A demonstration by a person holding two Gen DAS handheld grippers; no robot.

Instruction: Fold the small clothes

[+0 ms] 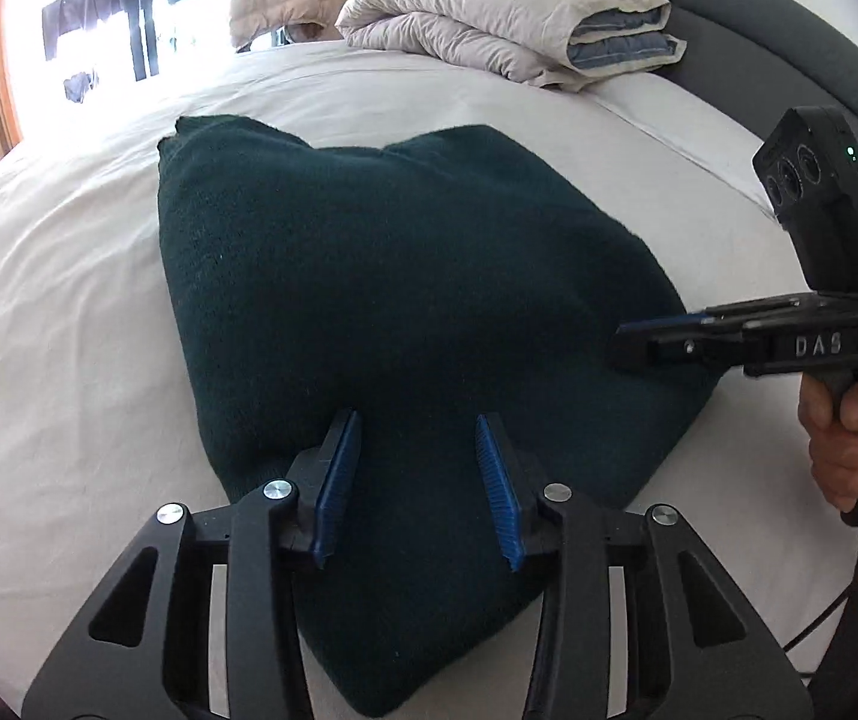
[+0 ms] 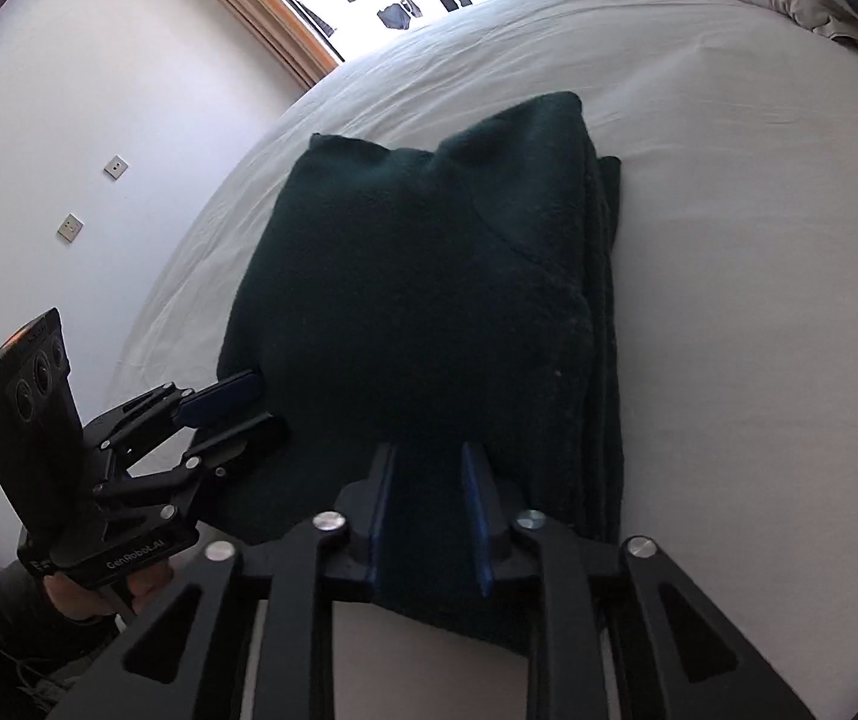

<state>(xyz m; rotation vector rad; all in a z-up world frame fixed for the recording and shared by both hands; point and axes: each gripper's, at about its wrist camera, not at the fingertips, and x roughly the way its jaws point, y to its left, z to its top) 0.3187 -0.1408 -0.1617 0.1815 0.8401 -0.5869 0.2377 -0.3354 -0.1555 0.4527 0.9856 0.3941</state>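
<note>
Right now I have the dark green sweater (image 1: 405, 300) lying folded on the white bed (image 1: 69, 312), a thick stack whose long axis runs away from me toward the rolled duvet (image 1: 507, 18) at the headboard end. My left hand-held gripper (image 1: 420, 438) sits over the near edge of the stack with its blue pads (image 1: 339, 480) spread apart and nothing between them; from the other camera it reaches in at the garment's left side. My right hand-held gripper (image 2: 429, 468) is also parted, its pads straddling the near hem without pinching it, as far as I can judge. Layered edges show along the right flank (image 2: 603, 330) of the stack, so that side looks like the open one. Both tools are at the near end, the right one nearer the centre line. I judge the next move turns on that axis: taking the near hem and carrying it forward along the length would halve it.
</note>
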